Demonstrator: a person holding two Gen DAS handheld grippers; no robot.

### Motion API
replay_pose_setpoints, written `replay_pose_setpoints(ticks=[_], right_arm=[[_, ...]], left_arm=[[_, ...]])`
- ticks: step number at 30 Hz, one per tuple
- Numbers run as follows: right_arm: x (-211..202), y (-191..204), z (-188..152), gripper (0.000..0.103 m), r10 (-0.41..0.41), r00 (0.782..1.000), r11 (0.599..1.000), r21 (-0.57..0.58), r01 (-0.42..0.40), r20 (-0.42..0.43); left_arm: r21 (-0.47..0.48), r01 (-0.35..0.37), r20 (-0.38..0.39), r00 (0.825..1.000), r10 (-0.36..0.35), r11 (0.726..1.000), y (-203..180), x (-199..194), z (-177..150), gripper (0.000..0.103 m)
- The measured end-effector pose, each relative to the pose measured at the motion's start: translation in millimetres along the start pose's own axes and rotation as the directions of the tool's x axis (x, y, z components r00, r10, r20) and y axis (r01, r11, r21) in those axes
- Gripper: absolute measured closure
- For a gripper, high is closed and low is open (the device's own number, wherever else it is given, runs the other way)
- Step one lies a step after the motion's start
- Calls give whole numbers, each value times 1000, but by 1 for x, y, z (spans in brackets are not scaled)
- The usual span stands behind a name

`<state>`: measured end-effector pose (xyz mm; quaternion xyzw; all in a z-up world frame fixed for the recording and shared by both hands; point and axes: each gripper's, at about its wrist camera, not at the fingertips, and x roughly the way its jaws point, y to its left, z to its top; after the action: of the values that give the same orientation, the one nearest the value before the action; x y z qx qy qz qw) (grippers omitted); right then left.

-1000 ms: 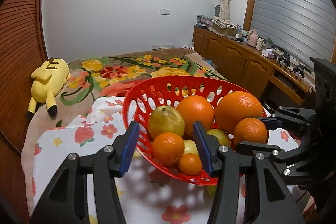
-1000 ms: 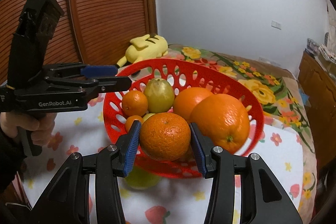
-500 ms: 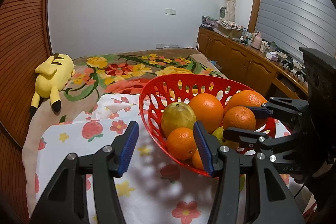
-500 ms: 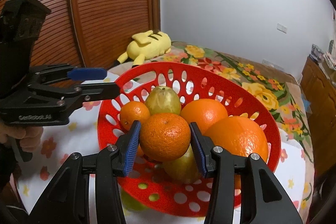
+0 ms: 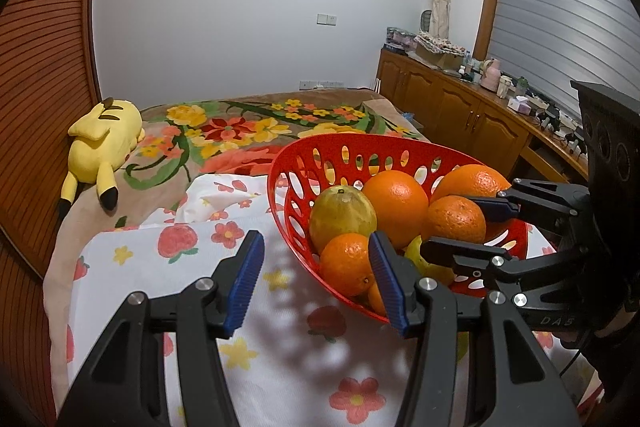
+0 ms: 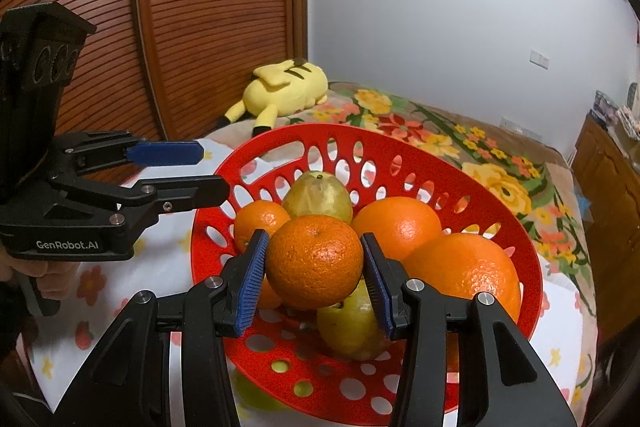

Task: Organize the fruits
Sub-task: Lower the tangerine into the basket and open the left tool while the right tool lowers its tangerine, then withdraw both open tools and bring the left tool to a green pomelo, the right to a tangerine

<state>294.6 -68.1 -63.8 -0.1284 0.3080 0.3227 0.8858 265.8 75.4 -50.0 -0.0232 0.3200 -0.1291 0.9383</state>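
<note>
Right hand-held gripper [image 6: 314, 277] is clamped on a mandarin [image 6: 315, 262], both ribbed blue pads [image 6: 251, 281] pressed on its sides. The mandarin sits over the middle of the basket [image 6: 532, 291], above a yellow-green pear-like fruit [image 6: 352, 327]; whether it touches the fruit below I can't tell.

Left hand-held gripper [image 5: 316, 279] is open and empty, jaws apart, just outside the basket's [image 5: 296, 255] near left wall. Its right pad [image 5: 386, 283] overlaps the rim in view; contact not clear. Open cloth lies under and left of the left gripper.

Basket: red hard plastic, shallow oval bowl, oval slots in the wall, round holes in the floor, smooth thin rim. It looks tilted, far rim higher. It's crowded: two big oranges [image 6: 396, 227] on the right side, a small mandarin [image 6: 260, 223] and a dull green-yellow round fruit [image 6: 318, 197] at the back. Little spare floor apart from the near front strip.

Peels are pebbled and glossy on the oranges, matte and blotchy on the green fruit.

Support is a bed [image 5: 240, 123], soft, with a white floral cloth [image 5: 132, 267] over a brown flowered blanket. Bed edge runs close along the slatted wood wall [image 5: 36, 67] on the left. Yellow plush toy [image 5: 102, 147] lies at that edge, well apart from the basket.
</note>
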Motion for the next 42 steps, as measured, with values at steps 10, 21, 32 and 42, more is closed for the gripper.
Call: replay_pose_setpoints(ticks=[10, 21, 32, 42], right_arm=[[-1, 0, 0, 56, -9, 1000, 1000, 3, 9, 7], [-28, 1, 0, 50, -27, 998, 999, 21, 26, 51], [-75, 11, -25, 43, -53, 995, 997, 67, 48, 83], [-110, 27, -72, 36, -67, 995, 990, 128, 58, 70]], left_arm=[[1, 0, -3, 1000, 0, 1000, 0, 0, -1, 49], [11, 2, 4, 1000, -2, 1000, -5, -11, -15, 48], [29, 13, 20, 1000, -14, 999, -30, -45, -27, 43], [52, 25, 28, 999, -26, 998, -56, -68, -45, 35]])
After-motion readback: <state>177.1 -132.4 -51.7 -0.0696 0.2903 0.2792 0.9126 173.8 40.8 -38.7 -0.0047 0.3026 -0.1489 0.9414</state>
